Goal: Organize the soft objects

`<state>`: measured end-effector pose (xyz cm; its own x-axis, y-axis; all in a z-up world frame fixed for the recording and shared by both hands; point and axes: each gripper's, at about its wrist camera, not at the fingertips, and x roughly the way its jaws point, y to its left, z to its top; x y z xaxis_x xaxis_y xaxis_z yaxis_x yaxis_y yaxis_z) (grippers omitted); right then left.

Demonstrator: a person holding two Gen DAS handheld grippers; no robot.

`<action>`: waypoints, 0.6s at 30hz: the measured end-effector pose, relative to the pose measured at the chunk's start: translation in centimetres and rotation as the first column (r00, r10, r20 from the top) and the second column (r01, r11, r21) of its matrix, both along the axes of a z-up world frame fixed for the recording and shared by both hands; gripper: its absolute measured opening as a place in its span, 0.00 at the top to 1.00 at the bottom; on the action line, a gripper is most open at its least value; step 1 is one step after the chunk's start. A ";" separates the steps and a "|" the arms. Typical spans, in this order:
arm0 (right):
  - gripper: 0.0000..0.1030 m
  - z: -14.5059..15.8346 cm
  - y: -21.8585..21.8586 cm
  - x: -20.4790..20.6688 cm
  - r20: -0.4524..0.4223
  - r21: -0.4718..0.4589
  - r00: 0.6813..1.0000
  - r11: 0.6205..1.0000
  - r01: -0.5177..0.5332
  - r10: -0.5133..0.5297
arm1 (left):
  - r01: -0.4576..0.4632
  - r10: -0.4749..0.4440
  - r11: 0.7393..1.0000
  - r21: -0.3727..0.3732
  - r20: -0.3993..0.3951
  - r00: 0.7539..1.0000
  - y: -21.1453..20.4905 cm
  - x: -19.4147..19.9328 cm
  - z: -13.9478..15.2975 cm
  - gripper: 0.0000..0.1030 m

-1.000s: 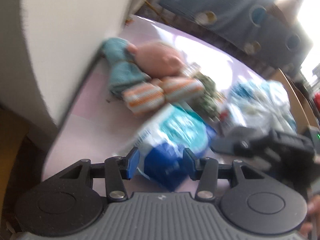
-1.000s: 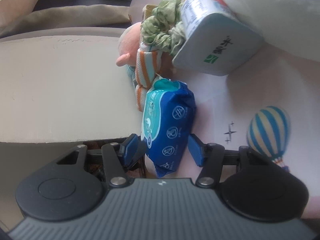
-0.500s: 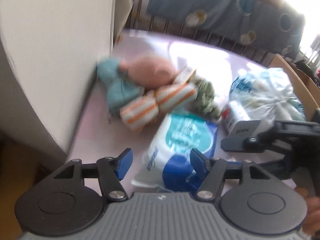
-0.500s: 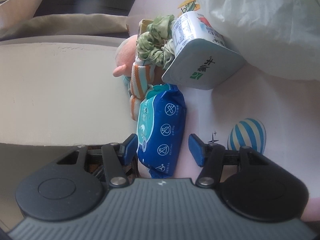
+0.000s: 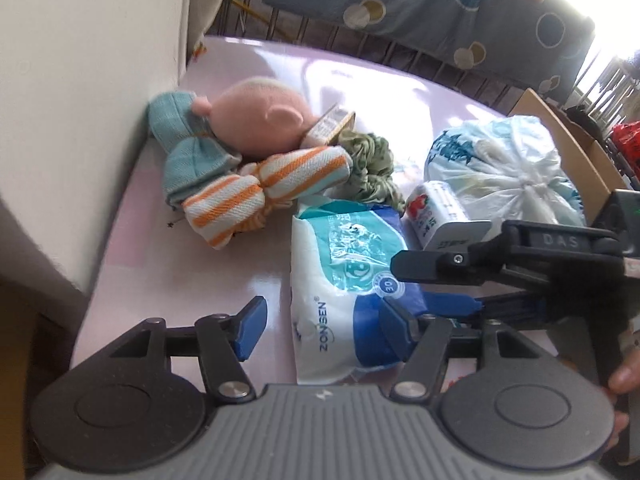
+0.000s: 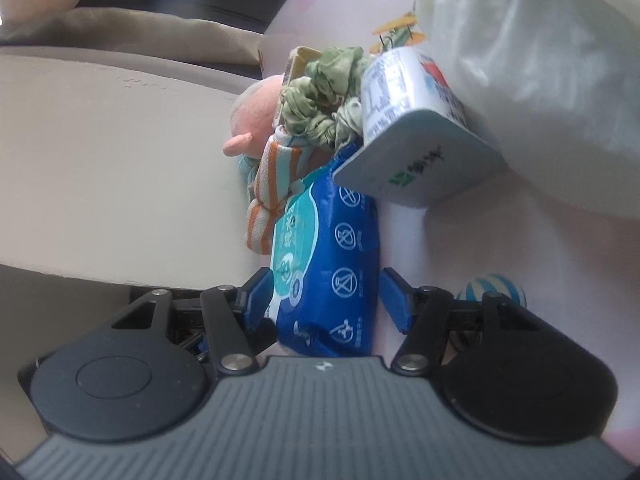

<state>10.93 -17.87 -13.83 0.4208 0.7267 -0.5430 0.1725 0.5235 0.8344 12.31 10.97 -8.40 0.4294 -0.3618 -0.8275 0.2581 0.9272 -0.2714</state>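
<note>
Wipes pack (image 5: 352, 280): lay flat on the pink surface (image 5: 192, 264), beside a striped cloth bundle (image 5: 264, 196) and a plush toy (image 5: 256, 120)
Left gripper (image 5: 320, 326): jaws had just been opening; parted, pack end between them, left pad clear
Right gripper (image 6: 326, 300): jaws had just been opening; astride the pack's blue side, right pad clear; left contact unclear

The small box (image 5: 331, 123) is half hidden behind the plush head (image 5: 256, 120), its print too blurred to read.
</note>
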 end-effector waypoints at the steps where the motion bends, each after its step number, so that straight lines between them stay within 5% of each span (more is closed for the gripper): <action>1: 0.43 -0.1 0.2 0.3 0.001 -0.014 1.000 1.000 -0.002 0.002 | -0.012 0.011 1.000 -0.007 -0.021 1.000 -0.1 0.5 -0.5 0.38; 6: 0.44 -0.4 1.0 1.4 0.013 -0.033 1.000 0.999 -0.012 0.012 | -0.077 0.062 0.990 -0.120 -0.121 0.991 0.3 2.2 -1.9 0.45; 18: 0.50 1.4 1.3 -0.9 0.011 0.000 0.998 0.998 -0.069 0.069 | -0.036 0.036 0.999 -0.019 -0.042 0.998 -1.3 -2.9 2.2 0.54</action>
<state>10.02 -16.53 -12.41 0.3758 0.7540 -0.5387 0.1269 0.5339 0.8359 9.37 9.66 -6.20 0.4077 -0.3635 -0.8377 0.2127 0.9299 -0.2999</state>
